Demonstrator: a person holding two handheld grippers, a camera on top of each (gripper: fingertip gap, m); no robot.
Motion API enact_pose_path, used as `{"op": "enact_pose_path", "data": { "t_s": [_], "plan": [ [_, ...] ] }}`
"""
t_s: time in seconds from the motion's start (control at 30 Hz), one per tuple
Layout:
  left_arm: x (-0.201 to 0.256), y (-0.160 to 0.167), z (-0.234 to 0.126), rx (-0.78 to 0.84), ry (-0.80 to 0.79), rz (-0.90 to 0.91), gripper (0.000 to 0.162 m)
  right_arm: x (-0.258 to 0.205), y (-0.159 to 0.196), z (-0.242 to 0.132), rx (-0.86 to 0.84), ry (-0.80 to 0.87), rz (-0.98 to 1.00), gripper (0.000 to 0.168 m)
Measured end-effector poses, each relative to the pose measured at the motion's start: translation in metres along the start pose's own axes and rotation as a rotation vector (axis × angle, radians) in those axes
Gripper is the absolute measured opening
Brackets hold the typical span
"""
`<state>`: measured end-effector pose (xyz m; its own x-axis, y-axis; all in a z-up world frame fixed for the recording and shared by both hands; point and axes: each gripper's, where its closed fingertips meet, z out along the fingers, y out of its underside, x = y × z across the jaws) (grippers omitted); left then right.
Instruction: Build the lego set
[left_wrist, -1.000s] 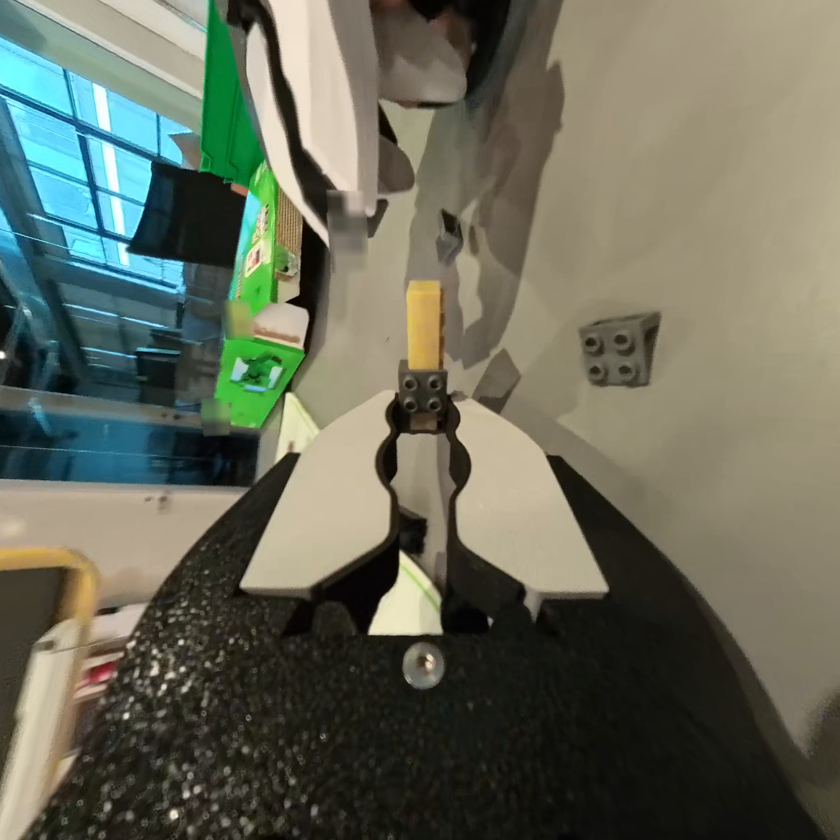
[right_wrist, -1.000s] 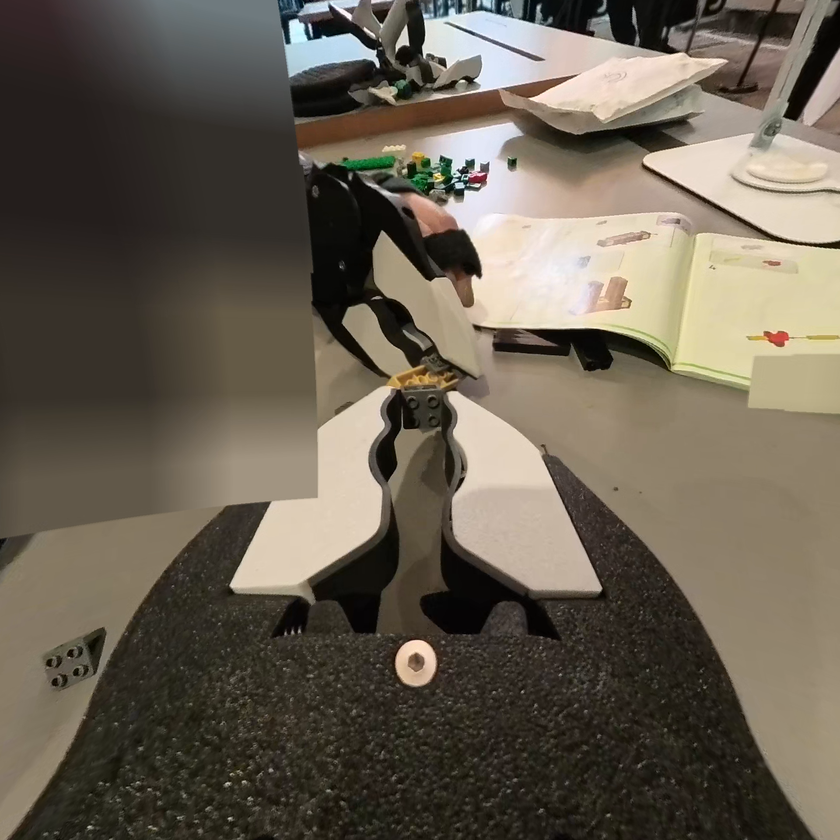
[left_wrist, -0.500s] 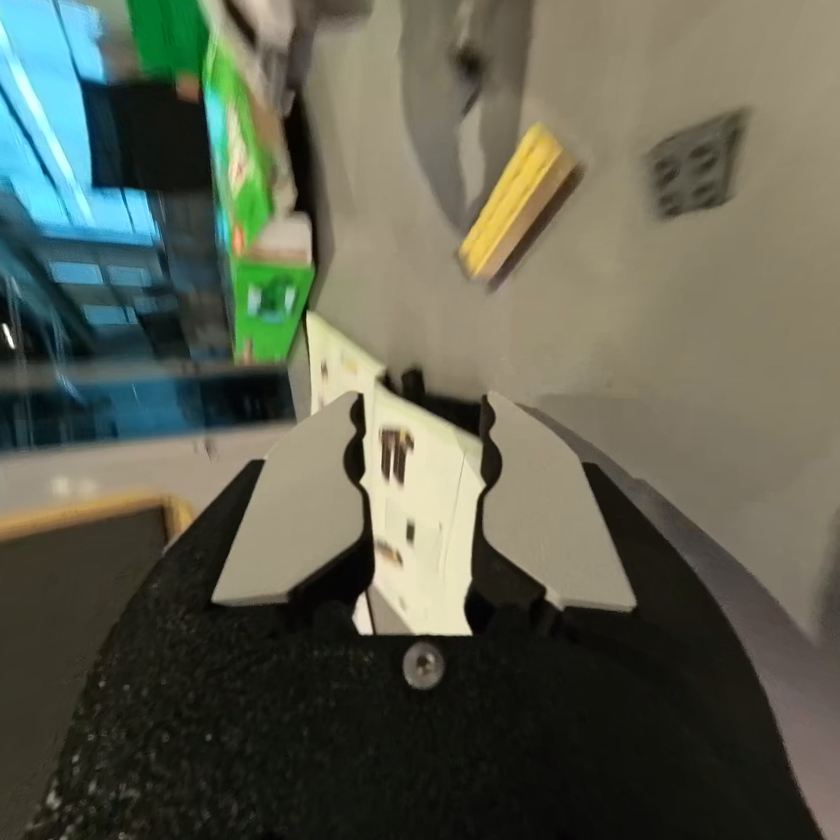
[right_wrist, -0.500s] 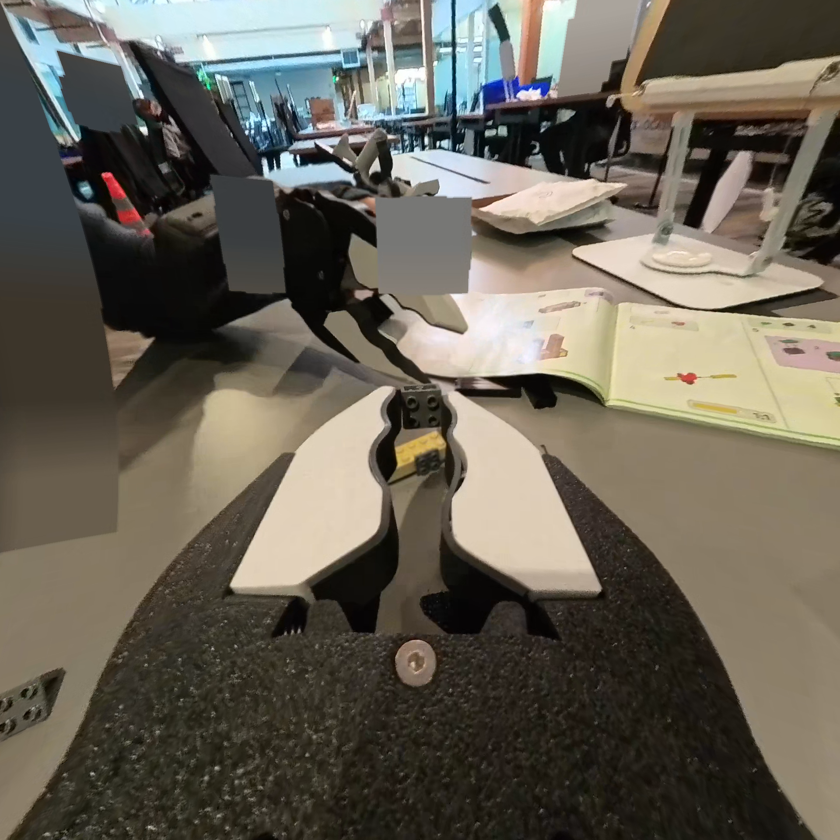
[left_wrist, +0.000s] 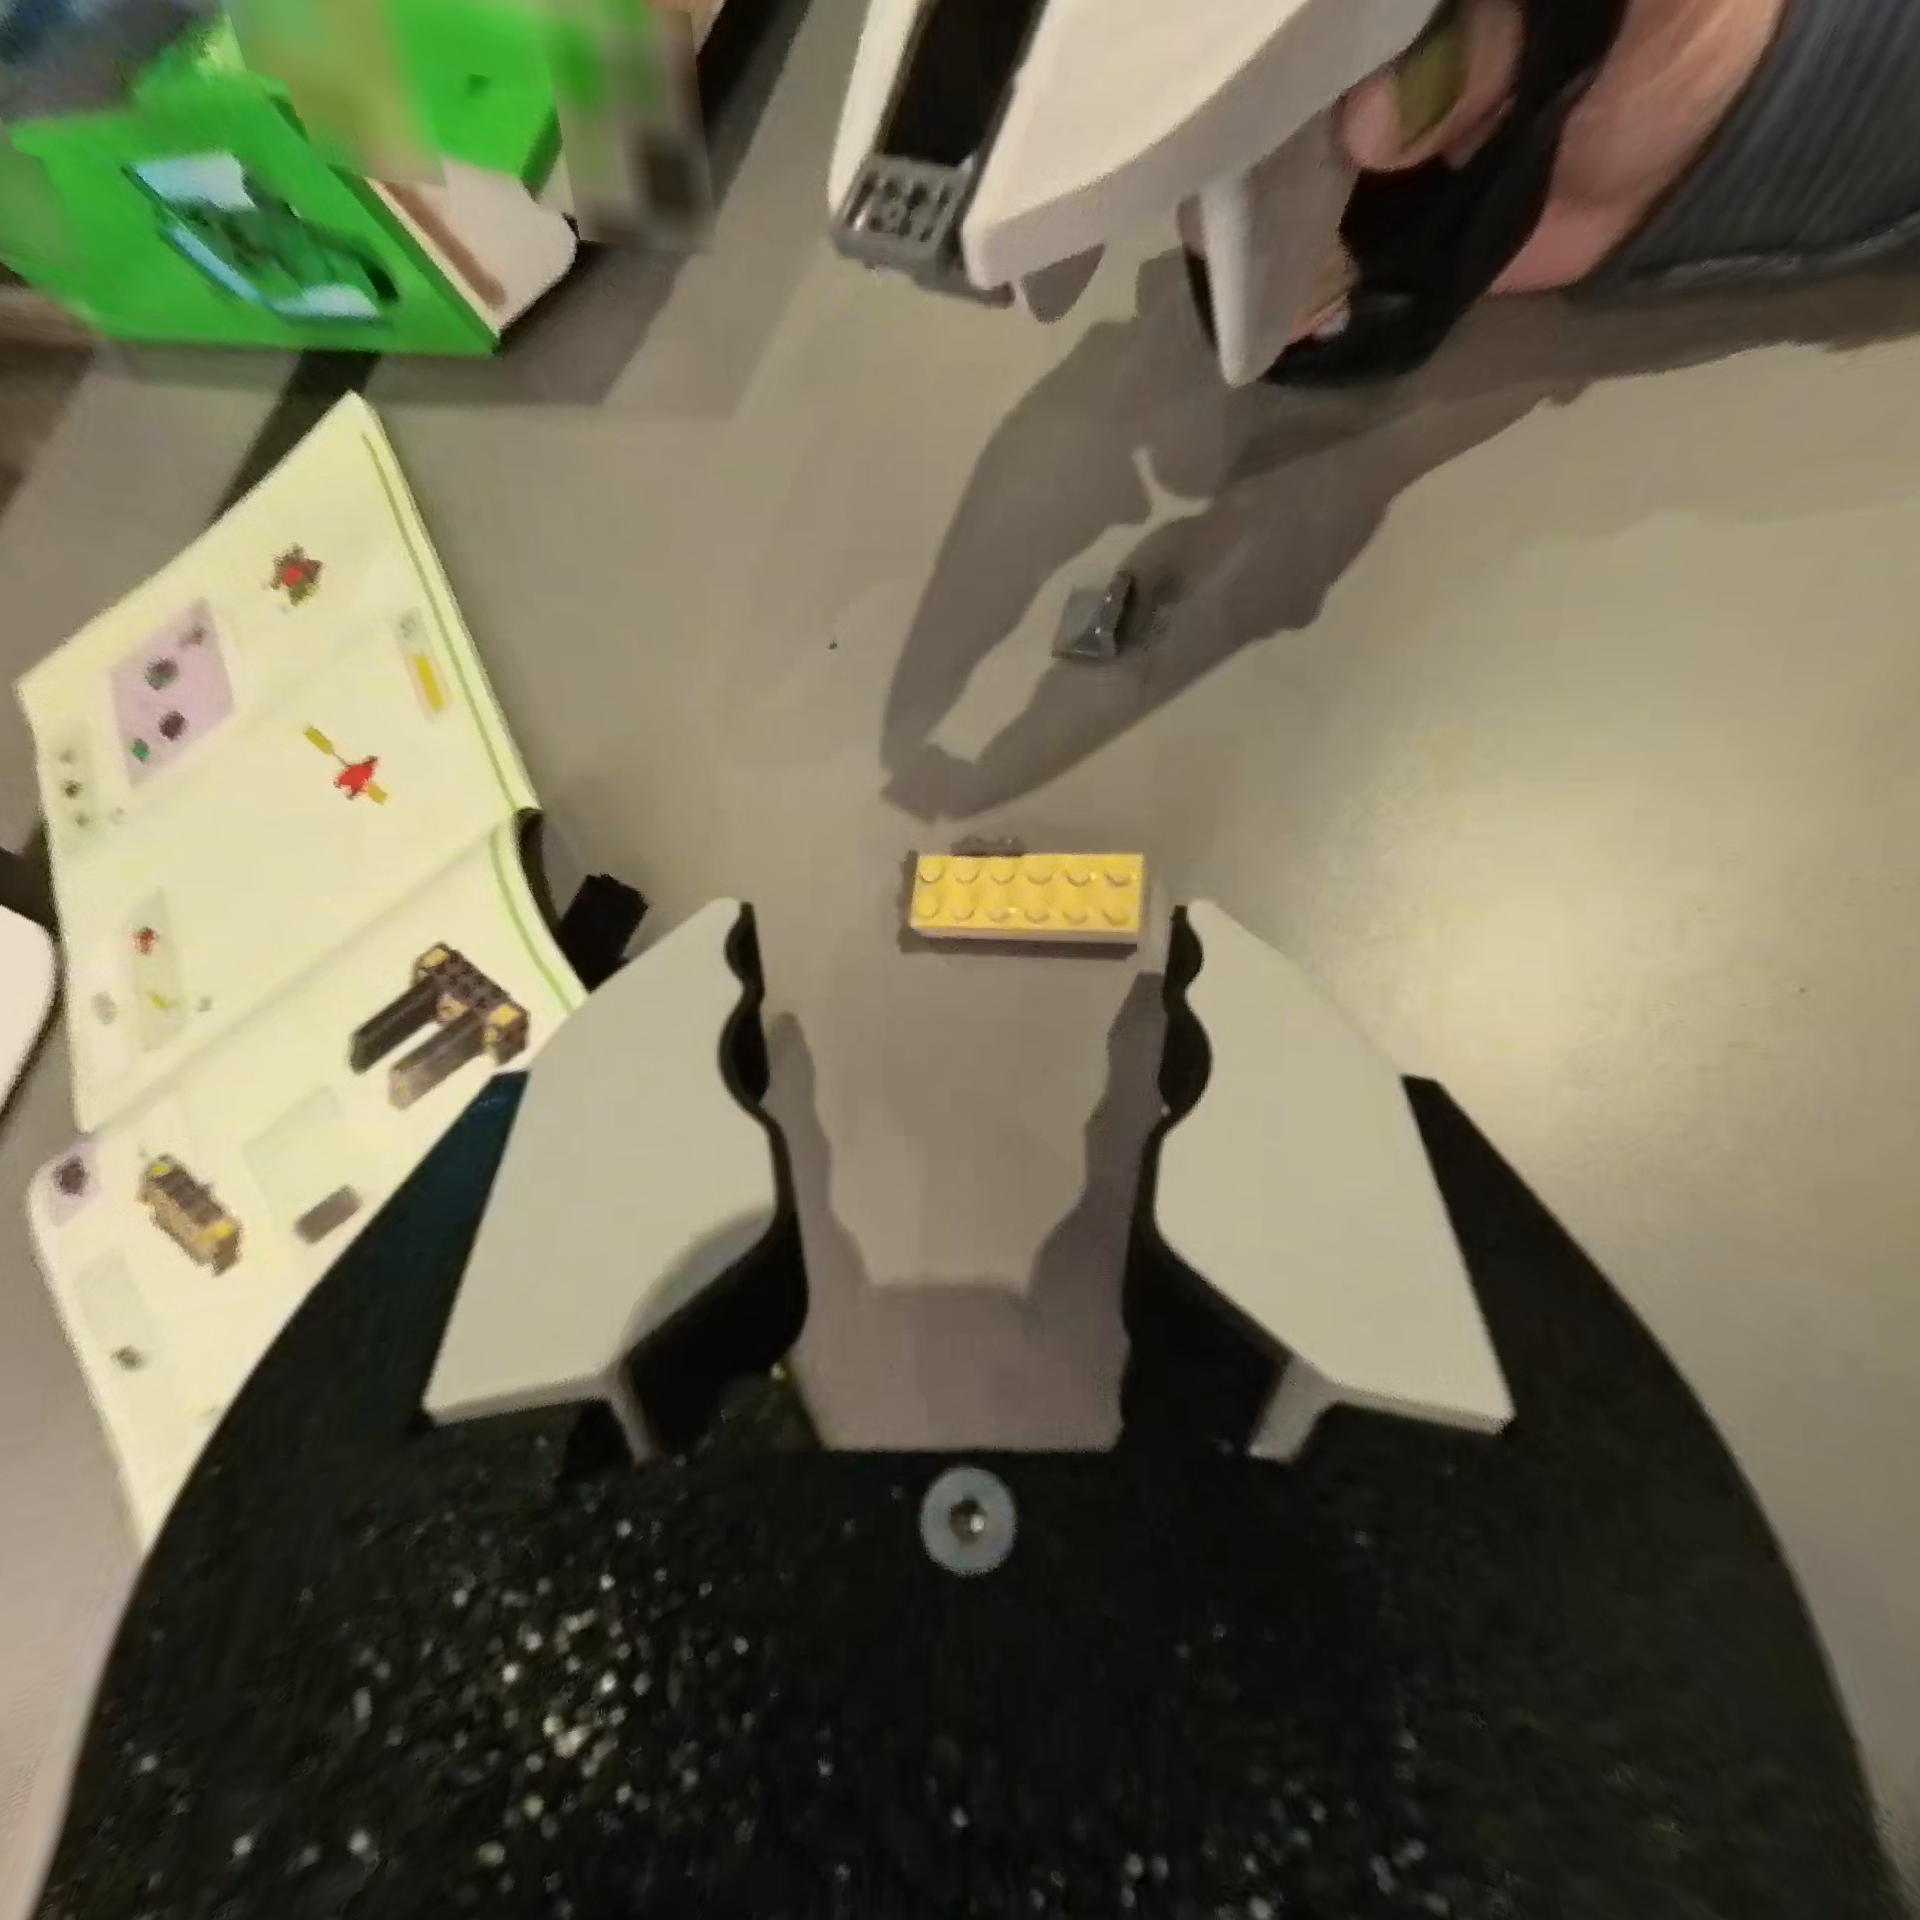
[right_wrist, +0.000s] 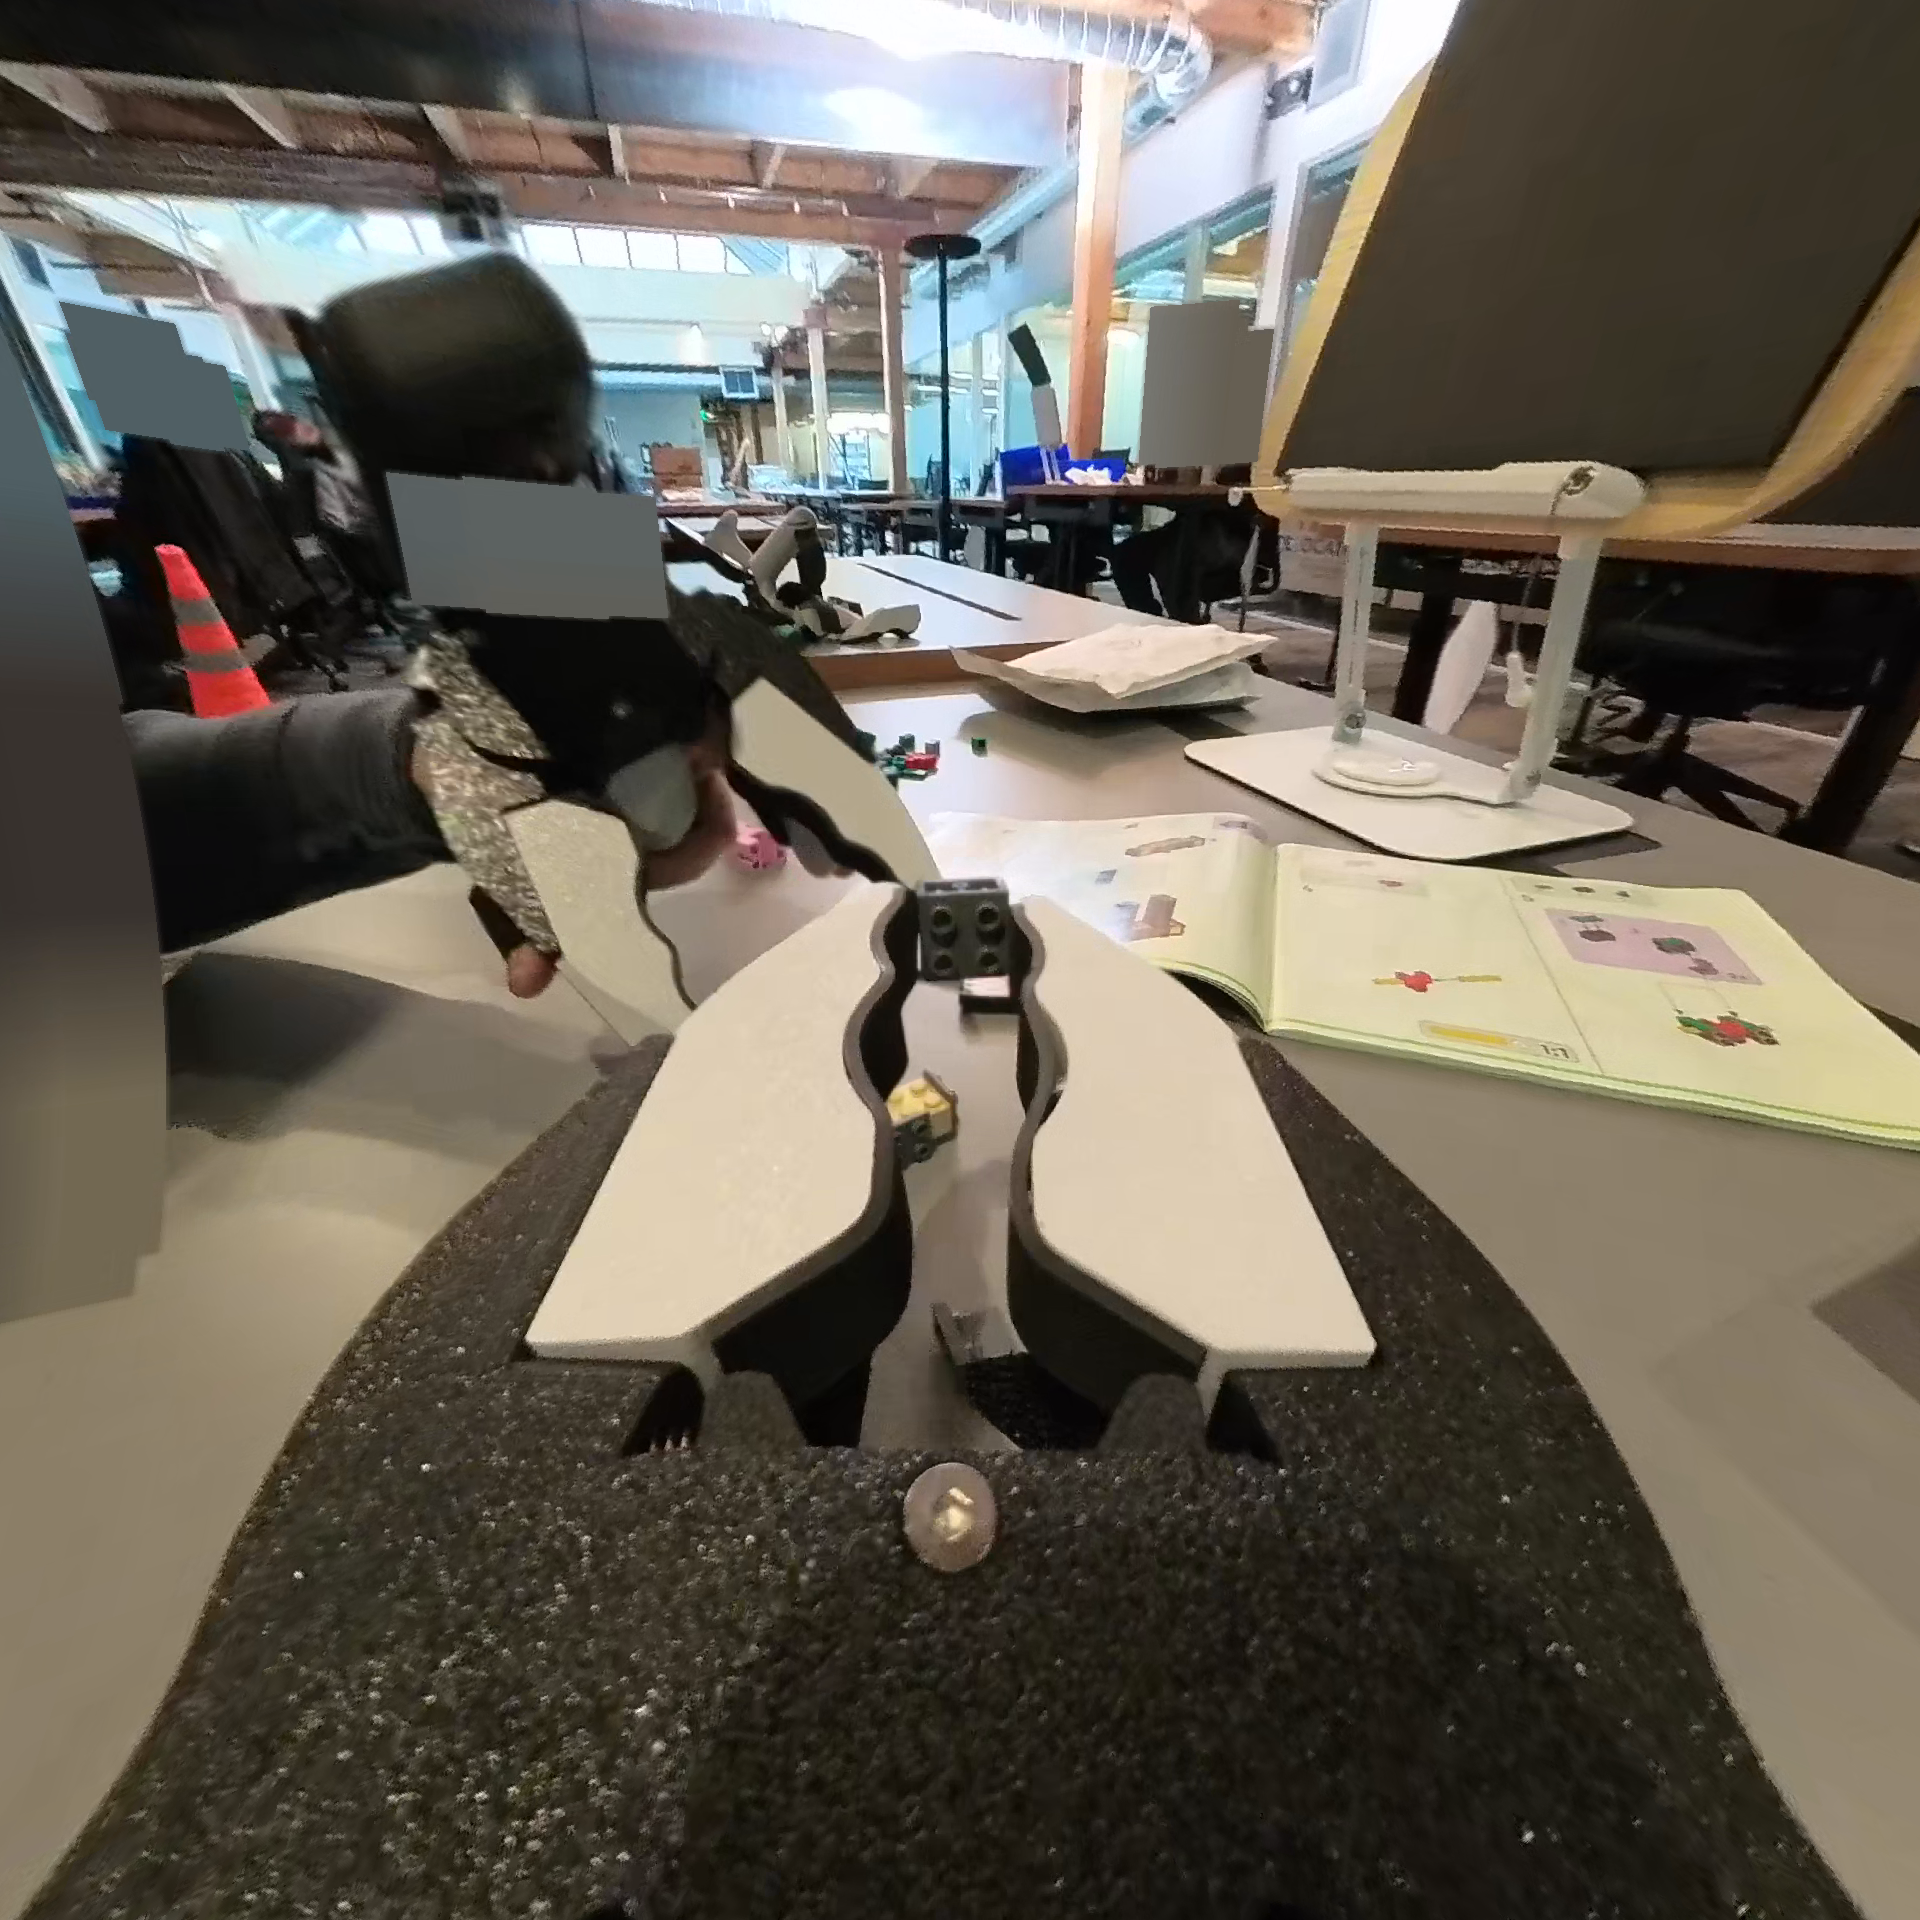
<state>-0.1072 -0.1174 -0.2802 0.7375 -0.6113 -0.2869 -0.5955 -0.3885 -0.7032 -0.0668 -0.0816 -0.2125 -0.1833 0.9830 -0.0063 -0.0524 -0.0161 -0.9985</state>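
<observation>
Left gripper (left_wrist: 961, 920): jaws spread apart, empty, poised above the grey table (left_wrist: 1507, 935). Yellow brick (left_wrist: 1027, 891): flat on the table, studs up, just beyond the fingertips. Small dark grey piece (left_wrist: 1093, 621): on the table farther out. Right gripper (right_wrist: 961, 940): tips clamped on a dark grey brick (right_wrist: 964, 928), held above the table. Instruction booklet (right_wrist: 1455, 956): open, to its right. Green box (left_wrist: 260, 208): at the table's far edge.

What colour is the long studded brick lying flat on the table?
Yellow brick; the left wrist view shows it best.
</observation>
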Motion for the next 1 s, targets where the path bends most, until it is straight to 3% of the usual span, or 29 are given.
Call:
{"op": "enact_pose_path", "data": {
  "t_s": [0.33,0.57,0.9,1.0],
  "plan": [
    [0.007,0.014,0.025,-0.128,0.062,-0.058,0.076,-0.002,-0.004,-0.004,0.036,-0.040,0.030,0.015],
    [0.011,0.014,0.029,-0.121,0.117,-0.085,0.062,-0.004,-0.010,-0.007,0.088,-0.102,0.110,0.015],
    [0.012,0.010,0.028,-0.033,0.129,-0.013,0.054,-0.004,-0.012,-0.008,0.099,-0.115,0.137,0.016],
    [0.008,-0.003,0.026,0.099,0.062,0.035,0.054,-0.004,-0.013,-0.010,0.114,-0.128,0.170,0.015]
  ]
}}
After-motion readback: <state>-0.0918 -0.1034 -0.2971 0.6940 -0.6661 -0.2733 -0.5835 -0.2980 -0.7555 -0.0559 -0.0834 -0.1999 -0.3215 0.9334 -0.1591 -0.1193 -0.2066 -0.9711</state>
